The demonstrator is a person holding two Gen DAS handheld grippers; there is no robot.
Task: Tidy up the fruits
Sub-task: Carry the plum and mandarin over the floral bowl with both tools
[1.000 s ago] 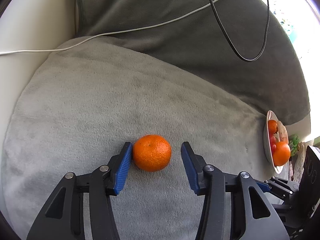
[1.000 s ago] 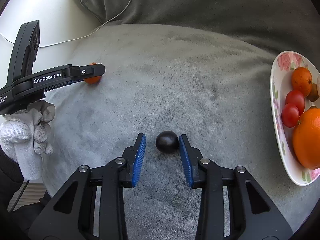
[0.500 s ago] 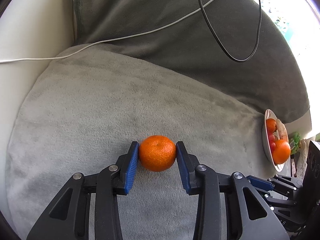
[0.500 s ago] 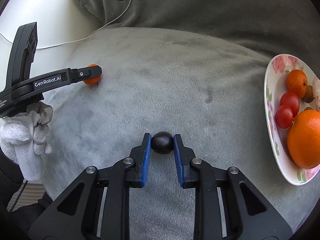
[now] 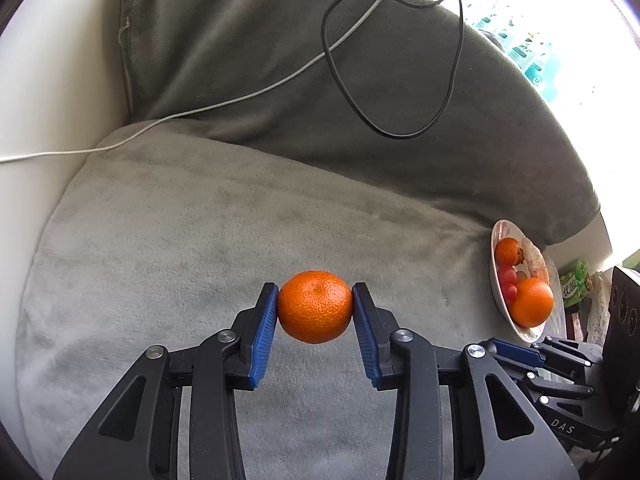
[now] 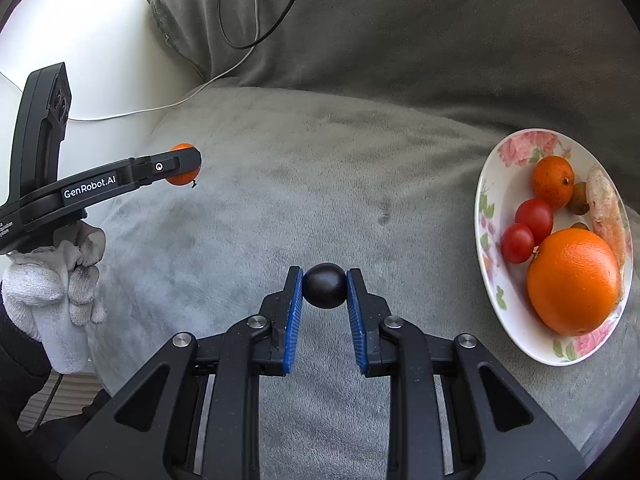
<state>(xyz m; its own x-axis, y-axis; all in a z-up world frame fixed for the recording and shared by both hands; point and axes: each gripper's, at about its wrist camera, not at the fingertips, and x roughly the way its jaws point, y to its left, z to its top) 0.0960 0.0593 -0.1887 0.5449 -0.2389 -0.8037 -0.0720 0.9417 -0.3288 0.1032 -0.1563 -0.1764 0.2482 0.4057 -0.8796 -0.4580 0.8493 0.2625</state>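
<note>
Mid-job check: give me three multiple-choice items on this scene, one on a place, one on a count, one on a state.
1. Where is the plate?
A. On the grey cushion, on the picture's right
B. On the white surface
C. In a gloved hand

2. How many red cherry tomatoes lie on it?
A. None
B. Two
C. Five

3. The right gripper is:
A. Open and empty
B. Shut on the dark round fruit
C. Shut on a cable

Key: 1 A, its rim rests on the cushion; 2 B, two red tomatoes show; 3 B, both fingers press the fruit.
</note>
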